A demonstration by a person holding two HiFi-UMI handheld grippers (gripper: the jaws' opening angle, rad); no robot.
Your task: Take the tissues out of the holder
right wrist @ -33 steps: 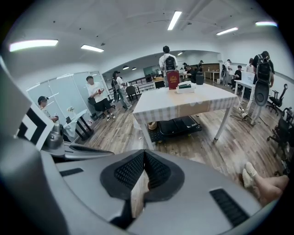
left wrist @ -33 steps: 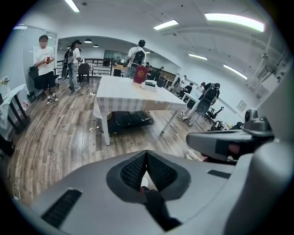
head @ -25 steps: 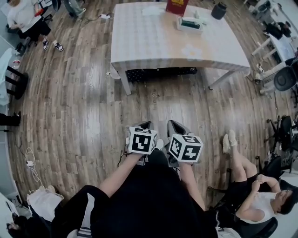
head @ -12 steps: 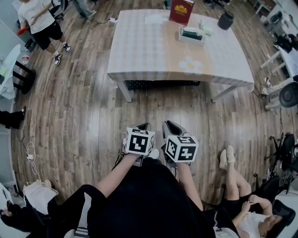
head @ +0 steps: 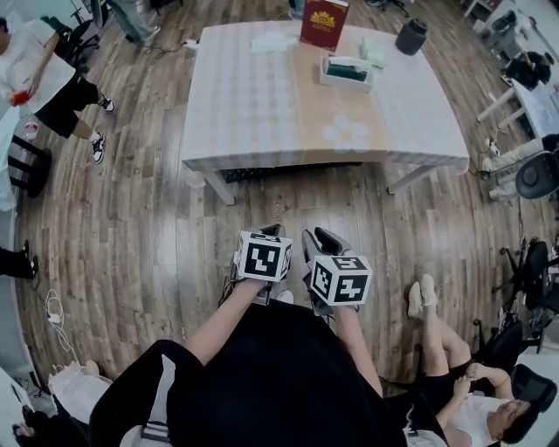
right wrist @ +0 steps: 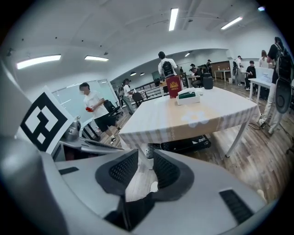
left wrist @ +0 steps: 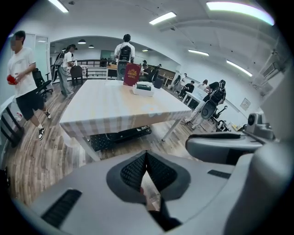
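Observation:
The tissue holder, a white box with a dark green top, stands at the far right of a pale table. It also shows in the left gripper view as the holder and in the right gripper view as the holder. Both grippers hang side by side over the wooden floor, well short of the table. My left gripper is shut, its pad tips touching, with nothing held. The jaws of my right gripper have just been opening, and a narrow empty gap now shows between them.
A red box and a black cylinder stand near the holder. A dark case lies under the table. One person walks at the left, another sits at the right. Office chairs line the right side.
The table has come nearer and sits lower in the head view. Both grippers travelled forward together, still side by side. The person at the left has walked on.

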